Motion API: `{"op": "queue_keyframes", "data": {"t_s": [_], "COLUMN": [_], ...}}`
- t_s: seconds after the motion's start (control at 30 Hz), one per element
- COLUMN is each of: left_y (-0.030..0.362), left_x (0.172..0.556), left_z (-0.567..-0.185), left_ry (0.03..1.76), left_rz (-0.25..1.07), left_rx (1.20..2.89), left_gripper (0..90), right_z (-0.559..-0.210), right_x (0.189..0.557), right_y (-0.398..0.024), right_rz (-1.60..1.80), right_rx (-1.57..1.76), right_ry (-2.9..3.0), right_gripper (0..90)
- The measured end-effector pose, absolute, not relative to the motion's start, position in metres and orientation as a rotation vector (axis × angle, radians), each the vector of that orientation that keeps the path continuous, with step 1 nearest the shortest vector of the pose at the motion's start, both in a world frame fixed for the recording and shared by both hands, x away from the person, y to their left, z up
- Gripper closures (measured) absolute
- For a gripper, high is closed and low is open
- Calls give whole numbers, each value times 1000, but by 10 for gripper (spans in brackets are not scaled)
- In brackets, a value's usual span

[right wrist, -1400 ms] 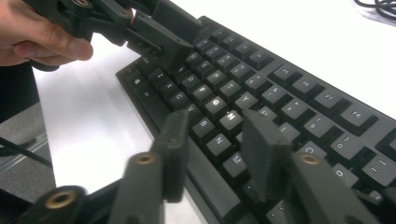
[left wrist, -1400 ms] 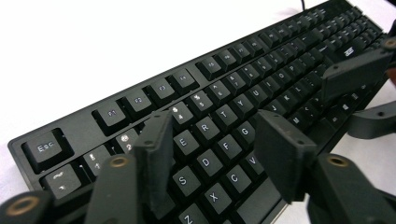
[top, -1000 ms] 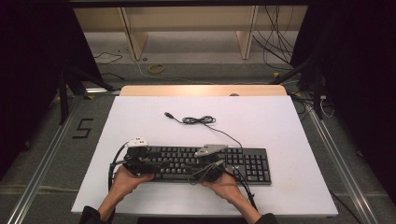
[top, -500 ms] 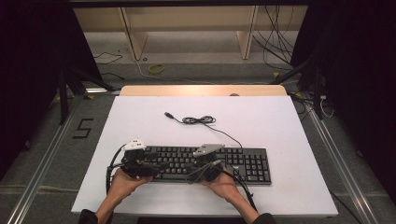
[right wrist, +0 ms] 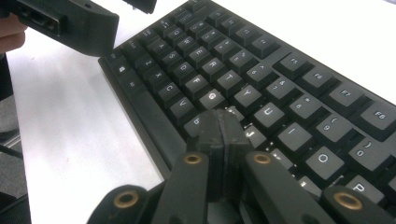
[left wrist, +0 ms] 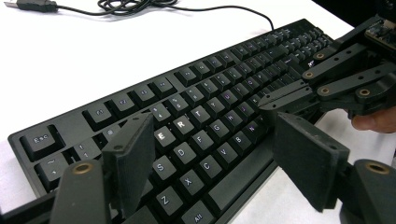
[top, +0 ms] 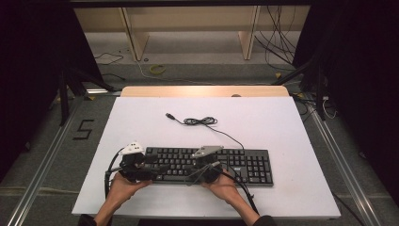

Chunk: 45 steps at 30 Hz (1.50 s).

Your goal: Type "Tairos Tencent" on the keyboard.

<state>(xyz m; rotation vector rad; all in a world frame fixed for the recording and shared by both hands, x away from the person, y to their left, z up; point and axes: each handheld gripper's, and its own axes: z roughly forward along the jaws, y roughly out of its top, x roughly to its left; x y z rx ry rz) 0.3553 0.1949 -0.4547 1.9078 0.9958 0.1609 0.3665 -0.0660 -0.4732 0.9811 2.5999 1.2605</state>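
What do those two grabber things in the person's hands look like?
Each gripper, left and right, is black, with two flat, square-ended jaws on jointed bars pinned by brass-coloured rivets. A black cable loops from the left one, which carries a white top piece; the right carries a grey three-cornered plate.

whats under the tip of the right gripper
The right gripper, its fingers pressed together, sits over the keyboard near the H key, between G and J. The key beneath the tip is covered.
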Motion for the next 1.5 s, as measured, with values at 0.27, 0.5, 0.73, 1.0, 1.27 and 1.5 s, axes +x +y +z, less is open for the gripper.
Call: {"op": "queue_keyframes", "data": {"t_s": [0.27, 0.5, 0.73, 1.0, 1.27, 1.5], "left_y": [196, 197, 196, 193, 190, 188], "left_x": [353, 353, 353, 353, 354, 353], "left_z": [-455, -456, -458, -460, -462, -462], "left_ry": [991, 993, 990, 981, 976, 978], "left_rz": [166, 168, 168, 161, 152, 147], "left_rx": [1904, 1897, 1906, 1919, 1940, 1953], "left_gripper": [299, 301, 303, 318, 398, 450], "right_z": [-477, -483, -483, -472, -462, -458], "right_x": [368, 367, 366, 367, 368, 366], "right_y": [-62, -59, -59, -68, -82, -90], "right_rz": [1240, 1213, 1212, 1304, 1352, 1371], "right_rx": [977, 968, 972, 990, 1005, 1017], "right_ry": [2609, 2620, 2615, 2567, 2533, 2522], "right_gripper": [900, 900, 900, 846, 724, 614]}}
